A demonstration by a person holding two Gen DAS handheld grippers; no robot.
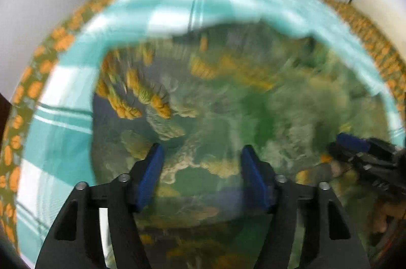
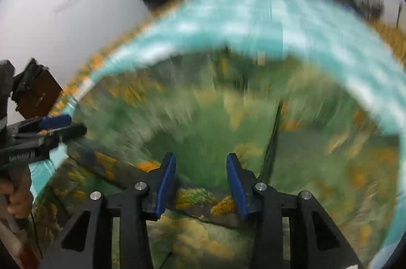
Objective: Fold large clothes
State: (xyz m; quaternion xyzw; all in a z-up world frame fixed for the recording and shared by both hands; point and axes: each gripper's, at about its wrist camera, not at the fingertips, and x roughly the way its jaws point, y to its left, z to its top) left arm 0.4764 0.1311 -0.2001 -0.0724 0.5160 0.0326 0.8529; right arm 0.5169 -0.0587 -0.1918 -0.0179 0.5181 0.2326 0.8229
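While both views are blurred, a green and orange flowered garment (image 1: 228, 101) lies spread on a teal checked cloth (image 1: 63, 142), directly under both grippers. The left gripper (image 1: 201, 162) and right gripper (image 2: 200, 167) are spread apart, apparently pinching nothing.

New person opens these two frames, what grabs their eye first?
The big green garment with orange-yellow print fills the centre of both views, blurred. It lies on a teal-and-white checked cloth that rings it. Below, the left gripper stands open over the fabric with nothing between its blue pads, and the right gripper does too in its own view.
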